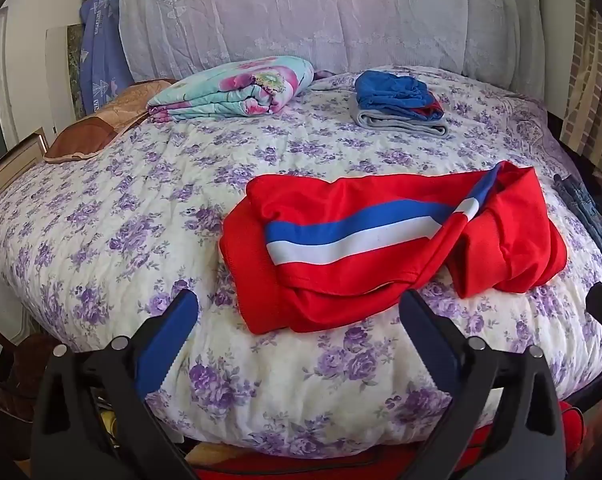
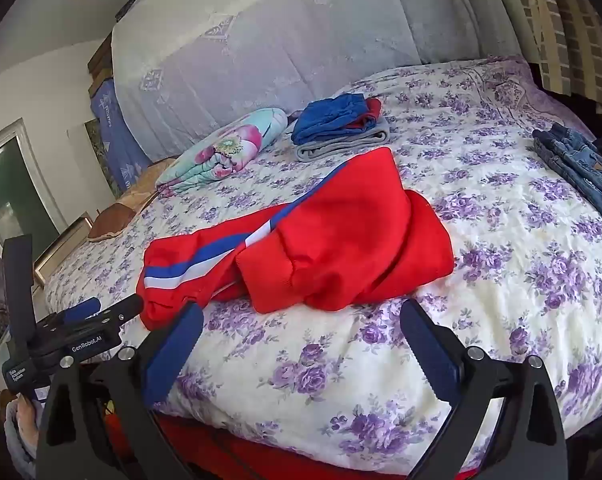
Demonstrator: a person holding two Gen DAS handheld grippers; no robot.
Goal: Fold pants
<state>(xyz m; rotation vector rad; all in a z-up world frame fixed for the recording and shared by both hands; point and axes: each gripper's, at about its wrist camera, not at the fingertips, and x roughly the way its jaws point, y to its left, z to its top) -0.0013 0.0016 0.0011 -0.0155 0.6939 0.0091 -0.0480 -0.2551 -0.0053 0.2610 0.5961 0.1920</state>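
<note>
Both tongs are wide open and hold nothing: the left tongs (image 1: pixel 297 312) and the right tongs (image 2: pixel 301 316) hang over the near edge of the bed (image 1: pixel 101 208), a little short of the red pants (image 1: pixel 381 240). The pants lie on the flowered cover near that edge, already bunched and partly doubled over, with a blue and white stripe (image 1: pixel 341 236) along one leg. Their long axis runs sideways, almost parallel to the near edge of the bed. Seen from the left tongs, the pants are straight ahead and a little to the right, and the nearest hem almost touches the tip of its right finger. Seen from the right tongs, the thick red end is straight ahead, and the striped leg goes off to the left. So each hand seems close to its own end. Beyond the pants the cover is free up to a small pile of folded clothes (image 1: pixel 397 100) and a folded blanket (image 1: pixel 233 92), while jeans (image 2: pixel 581 168) lie well to the right.
</note>
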